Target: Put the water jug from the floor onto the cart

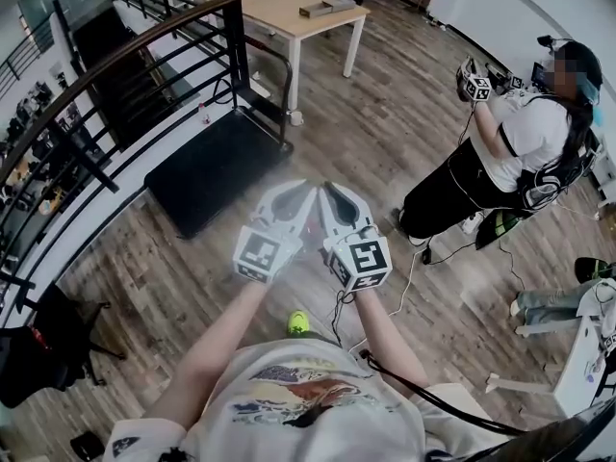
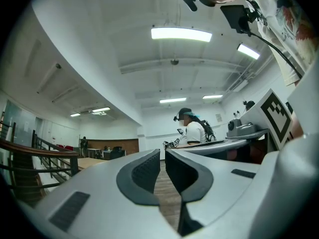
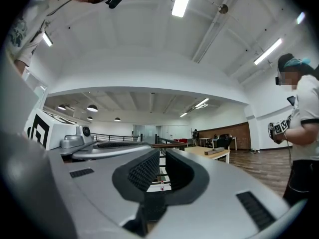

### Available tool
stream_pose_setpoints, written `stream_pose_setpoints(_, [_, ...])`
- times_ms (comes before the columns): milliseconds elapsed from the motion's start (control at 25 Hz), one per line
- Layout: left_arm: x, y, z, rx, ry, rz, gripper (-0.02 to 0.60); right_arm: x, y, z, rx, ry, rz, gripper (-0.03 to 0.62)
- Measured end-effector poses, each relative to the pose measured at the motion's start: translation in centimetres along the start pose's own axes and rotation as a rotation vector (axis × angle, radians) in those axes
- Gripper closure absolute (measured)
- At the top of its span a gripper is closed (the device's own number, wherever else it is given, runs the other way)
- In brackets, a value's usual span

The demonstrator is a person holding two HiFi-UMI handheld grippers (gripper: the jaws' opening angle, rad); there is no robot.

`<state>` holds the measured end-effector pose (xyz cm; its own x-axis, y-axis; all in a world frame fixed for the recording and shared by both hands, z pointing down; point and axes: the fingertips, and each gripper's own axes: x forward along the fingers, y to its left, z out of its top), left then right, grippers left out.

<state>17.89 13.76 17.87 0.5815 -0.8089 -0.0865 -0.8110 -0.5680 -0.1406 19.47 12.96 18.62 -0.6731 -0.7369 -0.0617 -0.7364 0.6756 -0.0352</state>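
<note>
Your left gripper [image 1: 303, 198] and right gripper [image 1: 329, 196] sit side by side at the centre of the head view, tips nearly meeting. Each has its jaws pressed together on nothing, and both point level out over the wood-plank floor [image 1: 385, 133].

Just beyond them, towards the left of the frame, lies a black flat platform cart [image 1: 217, 166] with an upright handle bar at its far end. It sits close beside the black metal railing [image 1: 125, 65], and no jug stands on its deck. Farther off, a pale wooden worktop [image 1: 289, 8] sits at the top centre, and a second person [image 1: 520, 142] stands at the upper right.

The water jug shows in none of the views. You cannot tell where it lies, which way it points, or whether its long axis is upright or on its side.

This looks like the very start: you are carrying empty grippers about and nothing has been picked up yet. Your next move calls for finding the jug on the floor, bringing it into view, and spreading the jaws before you reach. A full jug would likely want both grippers.
</note>
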Motion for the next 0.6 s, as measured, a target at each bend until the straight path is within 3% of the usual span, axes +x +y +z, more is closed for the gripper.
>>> stream_pose_setpoints(600, [4.6, 4.4, -3.2, 0.008, 0.036, 0.036, 0.566, 5.5, -3.9, -2.5, -0.005, 0.041, 0.044, 0.565])
